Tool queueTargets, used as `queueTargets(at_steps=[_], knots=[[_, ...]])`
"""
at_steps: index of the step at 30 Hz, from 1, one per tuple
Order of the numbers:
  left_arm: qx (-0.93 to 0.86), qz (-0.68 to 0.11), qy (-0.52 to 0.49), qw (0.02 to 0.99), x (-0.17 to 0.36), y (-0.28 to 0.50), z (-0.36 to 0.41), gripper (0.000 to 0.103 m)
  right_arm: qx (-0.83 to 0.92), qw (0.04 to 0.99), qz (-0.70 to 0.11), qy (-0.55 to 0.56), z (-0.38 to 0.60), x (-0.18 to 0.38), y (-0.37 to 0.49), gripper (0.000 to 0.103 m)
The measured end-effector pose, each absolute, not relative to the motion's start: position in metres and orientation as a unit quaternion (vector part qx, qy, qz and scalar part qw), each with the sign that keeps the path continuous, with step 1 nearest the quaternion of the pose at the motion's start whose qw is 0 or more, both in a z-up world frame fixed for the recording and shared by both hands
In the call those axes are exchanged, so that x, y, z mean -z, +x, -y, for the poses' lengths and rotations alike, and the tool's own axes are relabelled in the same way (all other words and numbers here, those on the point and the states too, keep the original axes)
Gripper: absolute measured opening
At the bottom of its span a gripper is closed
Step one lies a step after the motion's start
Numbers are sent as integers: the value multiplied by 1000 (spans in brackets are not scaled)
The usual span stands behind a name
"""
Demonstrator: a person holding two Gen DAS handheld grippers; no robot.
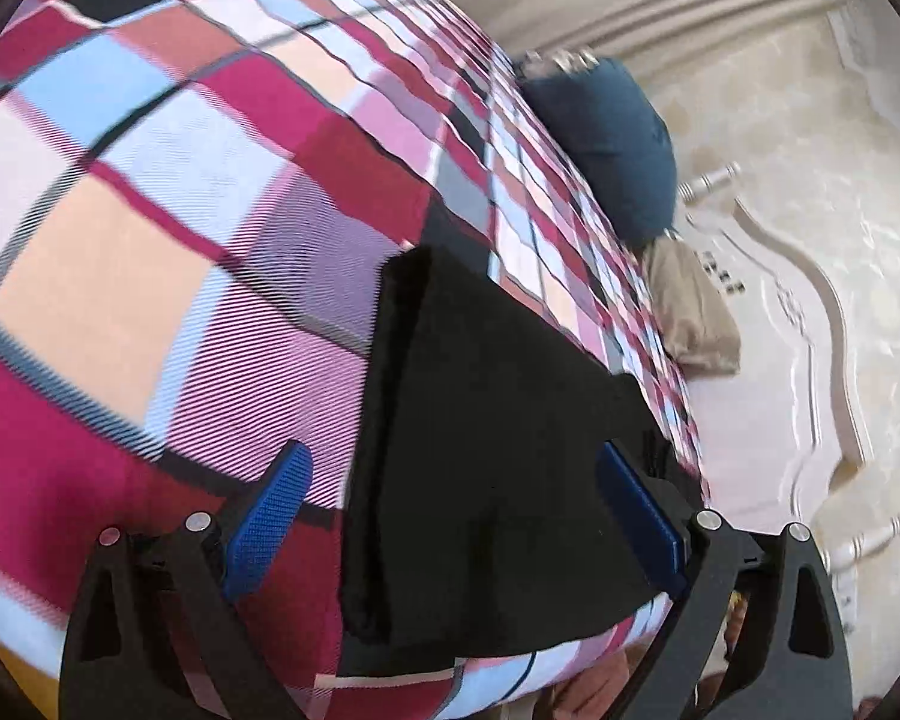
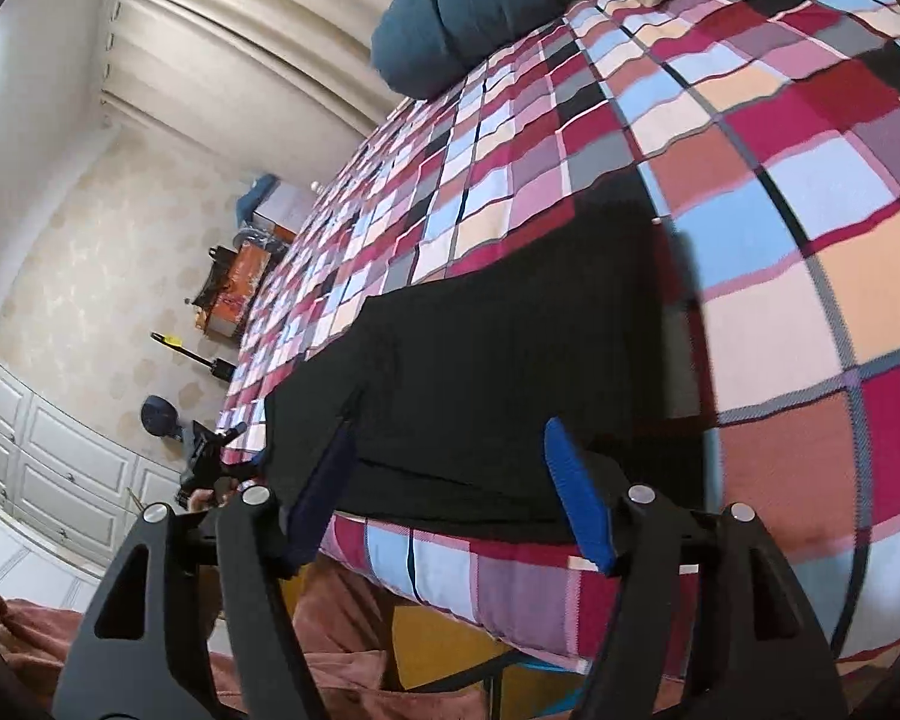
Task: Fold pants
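Black pants (image 1: 486,450) lie folded on a plaid bedspread (image 1: 168,228) near the bed's front edge. My left gripper (image 1: 450,516) is open, its blue pads (image 1: 270,516) on either side of the pants' near end, not gripping. In the right wrist view the pants (image 2: 498,336) lie flat as a dark rectangle on the bedspread (image 2: 810,252). My right gripper (image 2: 450,498) is open, blue pads (image 2: 576,498) hovering at the pants' near edge. The other gripper (image 2: 210,456) shows at the left end of the pants.
A blue pillow (image 1: 612,144) and a beige pillow (image 1: 690,312) lie at the head of the bed by a white headboard (image 1: 810,324). Curtains (image 2: 222,30), white cabinets (image 2: 48,456) and clutter (image 2: 240,276) stand beyond the bed. A brown cloth (image 2: 342,618) lies below the bed's edge.
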State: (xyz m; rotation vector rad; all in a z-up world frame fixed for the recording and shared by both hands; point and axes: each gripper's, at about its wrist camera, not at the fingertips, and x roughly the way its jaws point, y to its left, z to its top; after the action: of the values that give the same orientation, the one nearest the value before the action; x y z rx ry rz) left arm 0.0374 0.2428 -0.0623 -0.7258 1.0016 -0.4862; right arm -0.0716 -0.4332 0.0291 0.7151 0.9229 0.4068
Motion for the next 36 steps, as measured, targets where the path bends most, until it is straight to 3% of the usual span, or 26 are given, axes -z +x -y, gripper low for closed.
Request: queueTargets(at_steps=[8, 9, 10, 11, 12, 13, 21, 26, 36], knots=[[308, -490, -356, 734, 69, 58, -215, 90, -211, 812, -416, 350, 407, -39, -67, 66], [313, -492, -360, 729, 70, 61, -213, 72, -216, 810, -415, 353, 404, -39, -68, 66], [315, -503, -366, 717, 76, 65, -208, 48, -217, 810, -416, 353, 402, -40, -68, 66], [309, -513, -369, 711, 82, 67, -207, 41, -213, 811, -417, 351, 399, -41, -67, 66], [300, -522, -369, 707, 89, 69, -206, 27, -211, 811, -417, 350, 397, -41, -67, 66], [297, -525, -379, 701, 94, 71, -207, 23, -214, 810, -418, 352, 395, -41, -66, 66], [302, -546, -434, 650, 104, 75, -215, 22, -201, 814, -404, 365, 391, -40, -67, 66], [262, -563, -393, 678, 84, 75, -203, 18, -195, 820, -395, 367, 387, -42, -70, 66], [319, -487, -299, 756, -51, 66, -112, 16, -194, 833, -383, 348, 380, -51, -85, 66]])
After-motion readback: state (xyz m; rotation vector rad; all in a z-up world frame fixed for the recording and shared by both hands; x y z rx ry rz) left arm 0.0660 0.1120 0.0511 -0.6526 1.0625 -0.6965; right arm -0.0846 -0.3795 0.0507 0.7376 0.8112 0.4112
